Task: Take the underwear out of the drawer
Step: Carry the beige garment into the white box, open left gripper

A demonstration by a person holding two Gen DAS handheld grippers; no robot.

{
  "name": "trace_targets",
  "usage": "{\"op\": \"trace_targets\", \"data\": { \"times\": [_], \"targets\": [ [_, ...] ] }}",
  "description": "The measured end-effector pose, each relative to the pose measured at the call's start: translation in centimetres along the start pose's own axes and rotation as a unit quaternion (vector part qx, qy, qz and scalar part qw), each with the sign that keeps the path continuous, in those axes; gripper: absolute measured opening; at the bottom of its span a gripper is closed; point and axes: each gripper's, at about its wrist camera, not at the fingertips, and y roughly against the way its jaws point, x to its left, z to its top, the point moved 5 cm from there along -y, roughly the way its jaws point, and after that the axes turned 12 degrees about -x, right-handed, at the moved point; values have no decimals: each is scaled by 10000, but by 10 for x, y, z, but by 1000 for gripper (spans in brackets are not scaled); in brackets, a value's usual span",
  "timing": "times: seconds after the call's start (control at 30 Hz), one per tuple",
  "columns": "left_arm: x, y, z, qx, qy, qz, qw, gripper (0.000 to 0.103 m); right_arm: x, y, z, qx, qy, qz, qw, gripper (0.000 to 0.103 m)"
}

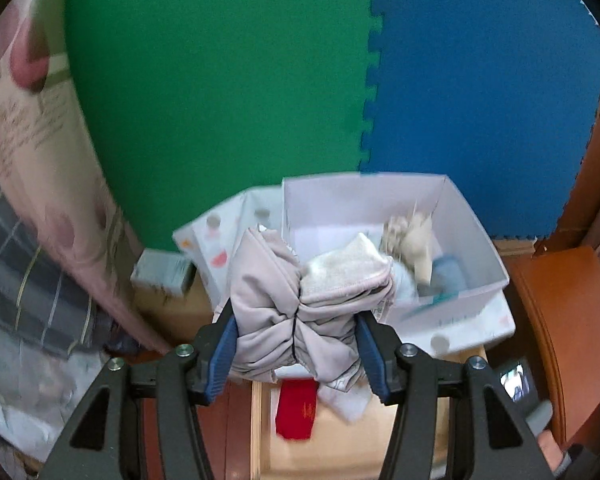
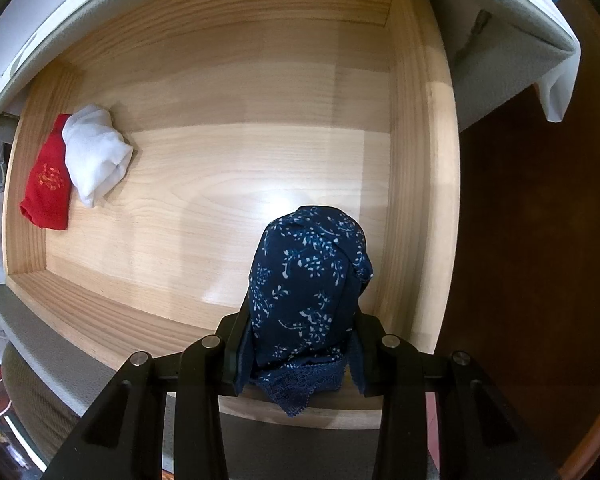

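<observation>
My left gripper (image 1: 296, 344) is shut on beige underwear (image 1: 284, 312), a bunched bundle held in the air just in front of a white paper box (image 1: 472, 232) that holds several folded garments. My right gripper (image 2: 300, 348) is shut on navy floral underwear (image 2: 308, 280) with a lace edge, held over the right front part of the open wooden drawer (image 2: 228, 92). Red underwear (image 2: 46, 178) and white underwear (image 2: 96, 156) lie at the drawer's left side. The red piece also shows below my left gripper (image 1: 296, 412).
Green (image 1: 220, 80) and blue (image 1: 480, 80) foam mats cover the floor beyond the box. A patterned cloth (image 1: 40, 152) hangs at the left. Dark wooden furniture (image 2: 532, 240) stands right of the drawer. A grey padded edge (image 2: 500, 12) overhangs the drawer's back.
</observation>
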Motion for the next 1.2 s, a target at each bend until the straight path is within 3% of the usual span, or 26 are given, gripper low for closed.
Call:
{"op": "trace_targets", "data": {
  "times": [0.37,0.7,0.93,1.2],
  "targets": [
    [-19,-91,21,32,-255,15,9997,56,-2,7,-1,-141,92,-110,9998,36],
    [-31,-155,1,611,-249,62,9978,57,-1,10,-6,-204,187,-101,9996,36],
    [-30,-168,-8,837,-157,189,9962,62,-2,10,-10,-189,199,-27,9996,36],
    [-31,-160,-6,815,-265,248,9960,64,-6,11,-6,-186,194,-77,9996,36]
  ]
}}
